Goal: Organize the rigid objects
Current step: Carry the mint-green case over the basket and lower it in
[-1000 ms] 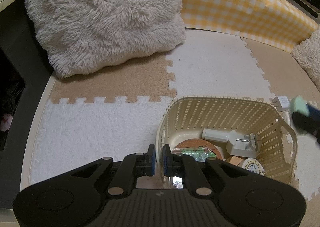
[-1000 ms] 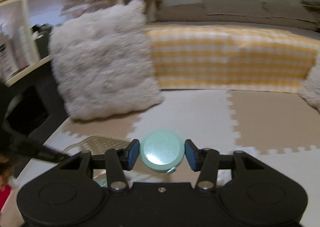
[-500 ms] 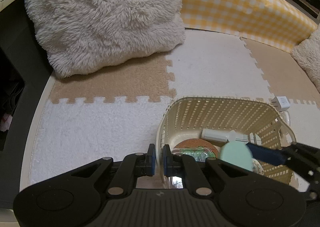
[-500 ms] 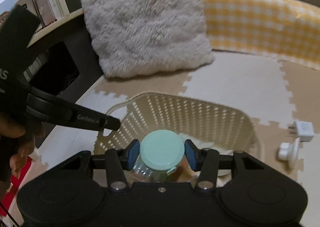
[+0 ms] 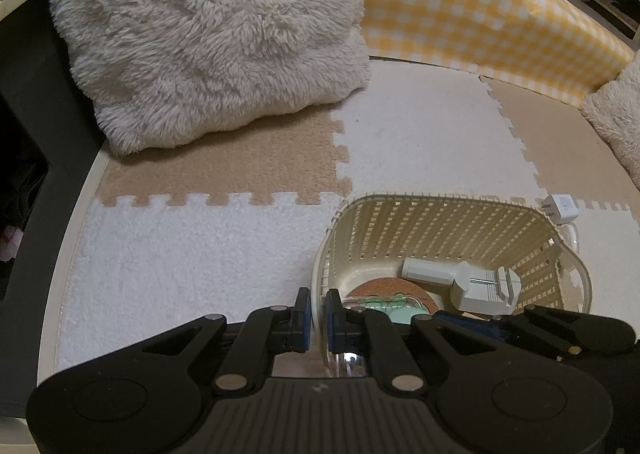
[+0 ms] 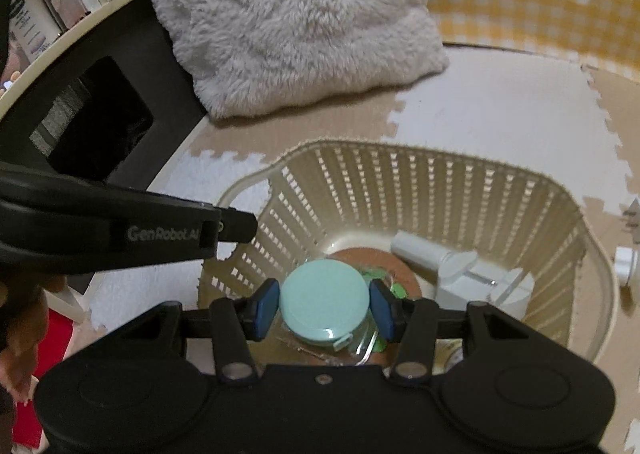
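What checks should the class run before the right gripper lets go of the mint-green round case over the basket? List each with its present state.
1. Right gripper grips the mint-green case by its sides: ok.
2. Case is inside the basket rim, over the floor of it: ok.
3. Left gripper pinches the basket's near wall to steady it: ok.
4. Landing spot free: not ok, a clear packet on the cork coaster lies beneath.
5. Case clears the white device: ok, it sits to the right.
6. Height of case above the contents: cannot tell.
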A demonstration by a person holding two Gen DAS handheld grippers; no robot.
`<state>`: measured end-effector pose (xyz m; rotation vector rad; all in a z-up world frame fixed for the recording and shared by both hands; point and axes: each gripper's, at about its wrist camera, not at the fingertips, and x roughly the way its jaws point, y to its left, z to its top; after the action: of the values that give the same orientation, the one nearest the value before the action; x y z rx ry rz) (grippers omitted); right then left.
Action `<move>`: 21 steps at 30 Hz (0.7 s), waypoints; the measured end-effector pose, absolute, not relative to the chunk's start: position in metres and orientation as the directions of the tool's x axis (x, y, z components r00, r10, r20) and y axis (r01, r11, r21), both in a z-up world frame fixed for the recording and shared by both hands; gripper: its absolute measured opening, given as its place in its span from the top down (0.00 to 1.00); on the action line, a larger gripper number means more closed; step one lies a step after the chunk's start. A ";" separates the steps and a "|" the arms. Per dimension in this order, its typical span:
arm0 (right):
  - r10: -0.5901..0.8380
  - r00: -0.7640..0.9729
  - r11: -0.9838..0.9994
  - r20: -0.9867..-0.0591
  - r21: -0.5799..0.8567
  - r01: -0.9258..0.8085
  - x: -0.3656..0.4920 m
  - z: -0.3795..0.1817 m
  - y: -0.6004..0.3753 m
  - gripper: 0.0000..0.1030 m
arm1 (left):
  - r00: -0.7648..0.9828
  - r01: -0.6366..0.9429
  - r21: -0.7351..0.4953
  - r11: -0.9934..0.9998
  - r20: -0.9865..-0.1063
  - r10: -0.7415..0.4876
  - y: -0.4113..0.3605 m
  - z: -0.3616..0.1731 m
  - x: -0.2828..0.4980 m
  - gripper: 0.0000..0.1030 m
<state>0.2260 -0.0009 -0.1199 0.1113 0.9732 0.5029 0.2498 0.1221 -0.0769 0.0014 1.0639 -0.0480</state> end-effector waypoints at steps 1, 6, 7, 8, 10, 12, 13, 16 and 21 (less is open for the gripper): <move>0.456 0.453 0.881 -0.766 0.316 -0.354 0.227 -0.121 -0.001 0.51 | 0.485 0.040 -0.022 0.999 -0.874 -0.039 0.122 -0.077 0.250 0.92; 0.455 0.441 0.884 -0.774 0.334 -0.326 0.230 -0.125 -0.003 0.51 | 0.485 0.040 -0.022 0.999 -0.874 -0.038 0.122 -0.077 0.250 0.92; 0.455 0.440 0.885 -0.775 0.336 -0.323 0.230 -0.126 -0.003 0.51 | 0.484 0.040 -0.022 0.999 -0.874 -0.038 0.122 -0.077 0.250 0.92; 0.455 0.438 0.885 -0.776 0.339 -0.319 0.230 -0.127 -0.003 0.51 | 0.484 0.040 -0.023 0.999 -0.874 -0.039 0.122 -0.077 0.250 0.92; 0.458 0.432 0.884 -0.777 0.348 -0.311 0.230 -0.128 -0.004 0.50 | 0.484 0.040 -0.022 0.999 -0.874 -0.039 0.122 -0.077 0.250 0.92; 0.462 0.425 0.883 -0.778 0.360 -0.301 0.231 -0.130 -0.005 0.50 | 0.485 0.040 -0.022 0.999 -0.874 -0.039 0.122 -0.077 0.250 0.92; 0.460 0.422 0.884 -0.781 0.360 -0.298 0.232 -0.131 -0.005 0.50 | 0.484 0.040 -0.023 0.999 -0.874 -0.039 0.122 -0.077 0.250 0.92; 0.459 0.423 0.885 -0.781 0.361 -0.295 0.231 -0.131 -0.005 0.50 | 0.484 0.040 -0.021 0.999 -0.874 -0.038 0.122 -0.077 0.250 0.92; 0.463 0.418 0.883 -0.782 0.364 -0.297 0.230 -0.129 -0.006 0.50 | 0.485 0.041 -0.021 0.999 -0.874 -0.038 0.122 -0.077 0.250 0.92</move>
<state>0.2295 -0.0056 -0.1290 0.1793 1.0361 0.4797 0.2497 0.1221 -0.0768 0.0028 1.0638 -0.0479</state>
